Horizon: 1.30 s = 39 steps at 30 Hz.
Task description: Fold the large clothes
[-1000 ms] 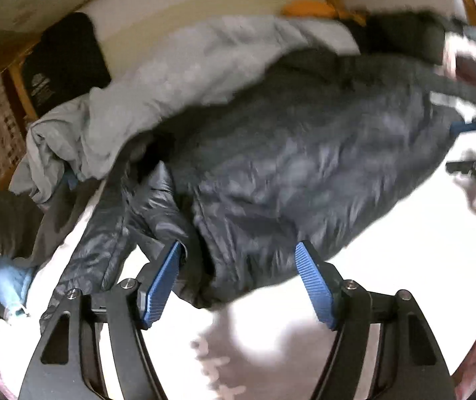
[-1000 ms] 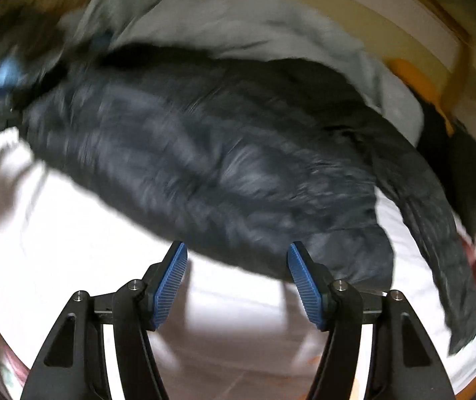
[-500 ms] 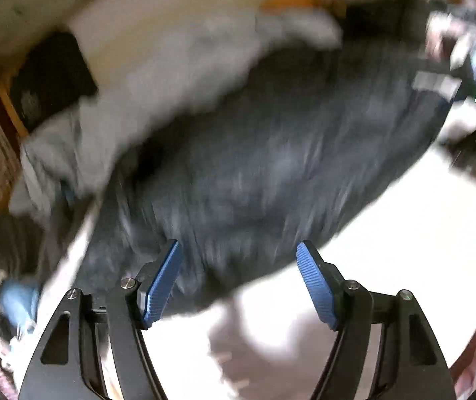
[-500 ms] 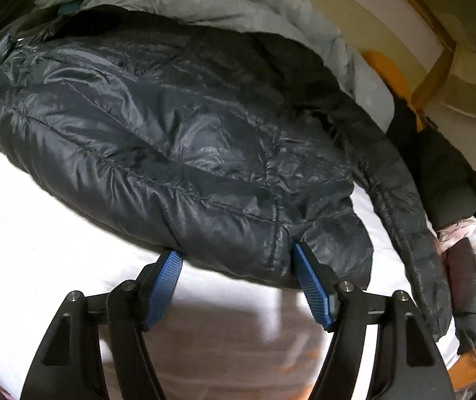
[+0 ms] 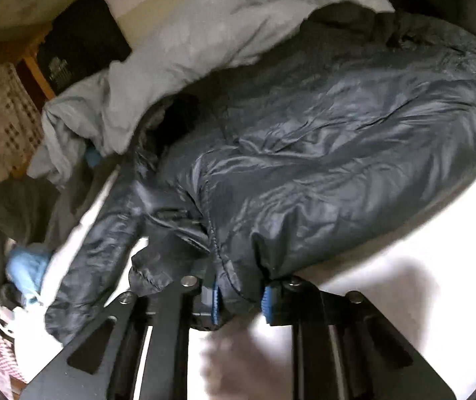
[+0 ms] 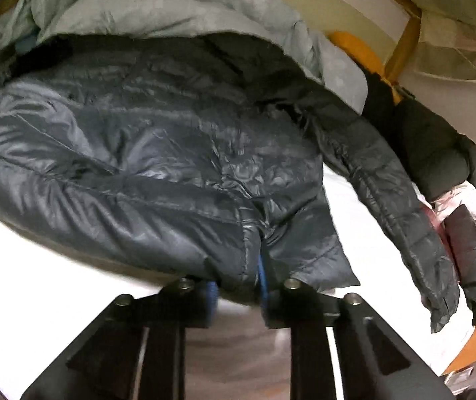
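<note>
You are working on a dark quilted puffer jacket (image 5: 321, 153) that is lying spread across a white bed sheet (image 5: 421, 283), with its hem edge toward you and one sleeve (image 6: 401, 206) trailing off to the right in the right wrist view. You are closing both tools on that near hem at this moment. The left tool (image 5: 239, 303) is narrowing on a bunch of hem fabric near the jacket's left corner, and the blue pads (image 5: 215, 303) are already pressing the cloth between them. The right tool (image 6: 238, 295) is doing the same further along the hem, with a fold of the shell squeezed between its pads.

Behind the jacket a pale grey garment (image 5: 204, 33) is lying partly against the collar end, and more dark clothes (image 6: 431, 143) are piled beside the trailing sleeve.

Watch these risks as you are lifting. The shell is looking slick and puffy, so a shallow pinch is likely to slip out once the weight comes on. You may also be catching only the top layer, so the jacket could open instead of folding. The loose sleeve is probably going to drag and twist, which would spoil the fold line. The grey garment could be carried along if it is resting on the collar. Uneven lifting between your hands would skew the hem.
</note>
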Tool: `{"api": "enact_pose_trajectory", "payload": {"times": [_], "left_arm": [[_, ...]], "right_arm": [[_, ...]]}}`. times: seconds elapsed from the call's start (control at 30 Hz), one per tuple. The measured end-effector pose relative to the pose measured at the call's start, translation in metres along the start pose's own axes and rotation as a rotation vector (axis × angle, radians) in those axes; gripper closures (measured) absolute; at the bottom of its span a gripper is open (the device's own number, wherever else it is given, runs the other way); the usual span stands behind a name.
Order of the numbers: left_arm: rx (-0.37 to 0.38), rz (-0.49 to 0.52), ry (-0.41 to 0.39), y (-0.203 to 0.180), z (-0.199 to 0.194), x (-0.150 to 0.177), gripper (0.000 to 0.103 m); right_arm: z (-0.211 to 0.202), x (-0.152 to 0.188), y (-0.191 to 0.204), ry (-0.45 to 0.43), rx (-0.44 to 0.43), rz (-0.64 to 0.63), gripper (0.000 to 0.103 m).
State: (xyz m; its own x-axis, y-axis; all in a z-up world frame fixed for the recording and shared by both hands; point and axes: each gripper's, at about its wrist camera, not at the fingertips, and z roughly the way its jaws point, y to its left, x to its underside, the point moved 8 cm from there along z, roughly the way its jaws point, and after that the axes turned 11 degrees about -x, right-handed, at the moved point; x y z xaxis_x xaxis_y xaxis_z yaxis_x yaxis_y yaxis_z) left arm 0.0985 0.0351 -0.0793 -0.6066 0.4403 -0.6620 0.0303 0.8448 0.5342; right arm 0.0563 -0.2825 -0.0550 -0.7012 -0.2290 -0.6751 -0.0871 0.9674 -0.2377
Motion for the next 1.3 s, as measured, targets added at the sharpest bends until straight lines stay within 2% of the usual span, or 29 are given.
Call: {"api": "enact_pose_trajectory", "payload": {"times": [0.07,0.13,0.17,0.23,0.33,0.4,0.43,0.47,0.53,0.57,0.6,0.67,0.73,0.83,1.0,1.07,1.13,1.27,1.3], "left_arm": [[0.039,-0.010,-0.003,0.010,-0.026,0.004,0.087],[0.073,-0.036,0.025,0.021,-0.050,0.014,0.087],[0.118,-0.050,0.044,0.025,-0.064,0.023,0.087],[0.159,-0.016,0.081,0.025,-0.078,0.042,0.086],[0.141,0.111,0.108,0.019,-0.082,0.057,0.080],[0.129,0.127,0.110,0.022,-0.079,0.049,0.076],[0.130,0.114,0.109,0.025,-0.078,0.042,0.069],[0.131,0.088,0.105,0.031,-0.076,0.031,0.058],[0.130,0.053,0.082,0.043,-0.067,0.010,0.045],[0.137,0.045,0.078,0.047,-0.060,0.001,0.042],[0.141,0.037,0.082,0.051,-0.051,-0.007,0.041],[0.166,0.007,0.104,0.059,-0.027,-0.022,0.038],[0.179,-0.014,0.118,0.062,-0.002,-0.036,0.036],[0.188,-0.048,0.129,0.065,0.035,-0.055,0.035],[0.198,-0.068,0.152,0.054,0.080,-0.057,0.031],[0.179,-0.059,0.124,0.052,0.086,-0.054,0.024],[0.157,-0.077,0.101,0.056,0.087,-0.053,0.024],[0.120,-0.148,0.090,0.078,0.076,-0.053,0.025],[0.134,-0.183,0.086,0.085,0.068,-0.051,0.025]], "right_arm": [[-0.023,0.007,0.000,-0.007,-0.020,0.011,0.089],[-0.049,0.022,-0.003,-0.007,-0.095,0.083,0.089],[-0.061,0.035,-0.002,0.016,-0.146,0.123,0.089],[-0.073,0.052,0.002,0.052,-0.185,0.125,0.088],[-0.080,0.062,0.009,0.103,-0.174,0.040,0.087],[-0.079,0.051,0.005,0.109,-0.171,0.031,0.087],[-0.079,0.041,0.000,0.105,-0.179,0.042,0.086],[-0.079,0.030,-0.006,0.092,-0.182,0.061,0.084],[-0.075,0.004,-0.020,0.061,-0.177,0.088,0.074],[-0.073,-0.008,-0.025,0.042,-0.166,0.093,0.062],[-0.070,-0.023,-0.034,0.014,-0.141,0.100,0.044],[-0.055,-0.050,-0.047,-0.009,-0.124,0.104,0.035],[-0.030,-0.075,-0.056,-0.010,-0.161,0.126,0.035],[0.007,-0.092,-0.061,0.012,-0.185,0.161,0.035],[0.063,-0.079,-0.067,0.094,-0.212,0.238,0.035],[0.074,-0.071,-0.074,0.112,-0.206,0.249,0.035],[0.076,-0.063,-0.088,0.126,-0.200,0.299,0.035],[0.061,-0.056,-0.124,0.063,-0.205,0.456,0.034],[0.055,-0.054,-0.132,0.043,-0.197,0.483,0.033]]}}
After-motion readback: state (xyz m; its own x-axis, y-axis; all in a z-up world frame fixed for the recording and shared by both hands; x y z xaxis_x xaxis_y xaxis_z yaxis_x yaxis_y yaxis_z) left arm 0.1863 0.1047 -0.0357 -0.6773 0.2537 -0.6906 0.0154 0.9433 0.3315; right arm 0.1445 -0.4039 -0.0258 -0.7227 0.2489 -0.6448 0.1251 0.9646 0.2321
